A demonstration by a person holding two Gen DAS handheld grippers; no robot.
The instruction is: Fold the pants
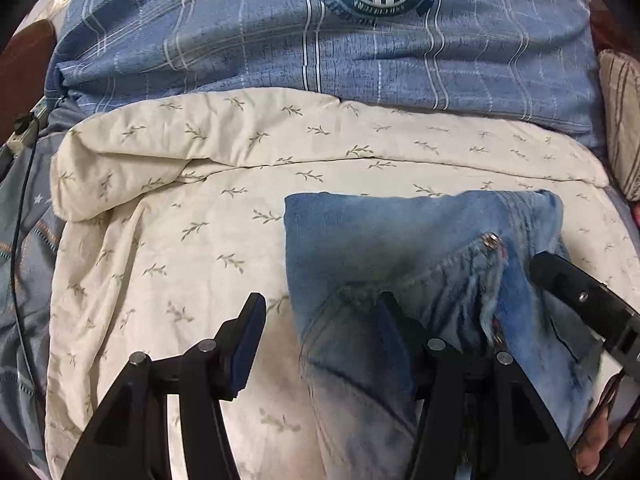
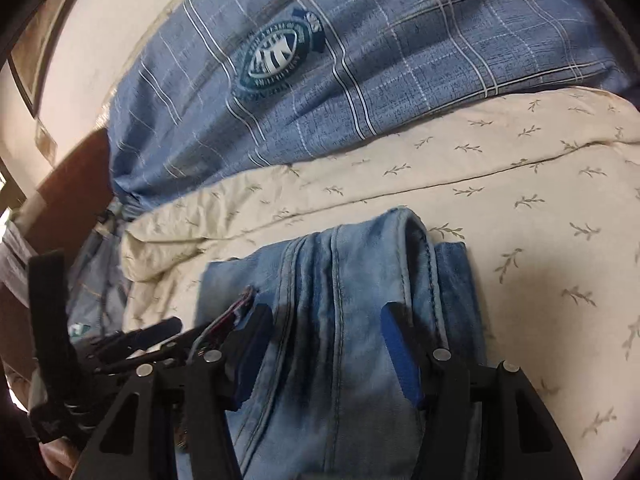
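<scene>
Light blue jeans (image 1: 400, 248) lie folded into a thick bundle on a cream leaf-print sheet (image 1: 180, 240). My left gripper (image 1: 320, 312) is open; its right finger rests on the jeans' near left part, its left finger is over the bare sheet. In the right wrist view the jeans (image 2: 340, 280) show seams and a rolled hem. My right gripper (image 2: 324, 320) is open, its fingers straddling the jeans' folded legs. The right gripper also shows in the left wrist view (image 1: 580, 292) at the jeans' right side.
A blue plaid duvet (image 1: 320, 40) with a round badge lies bunched behind the sheet. A striped pillow (image 1: 624, 120) is at the far right. A black cable (image 1: 20, 208) and a power strip sit at the left edge. The left gripper's body (image 2: 132, 344) shows at lower left.
</scene>
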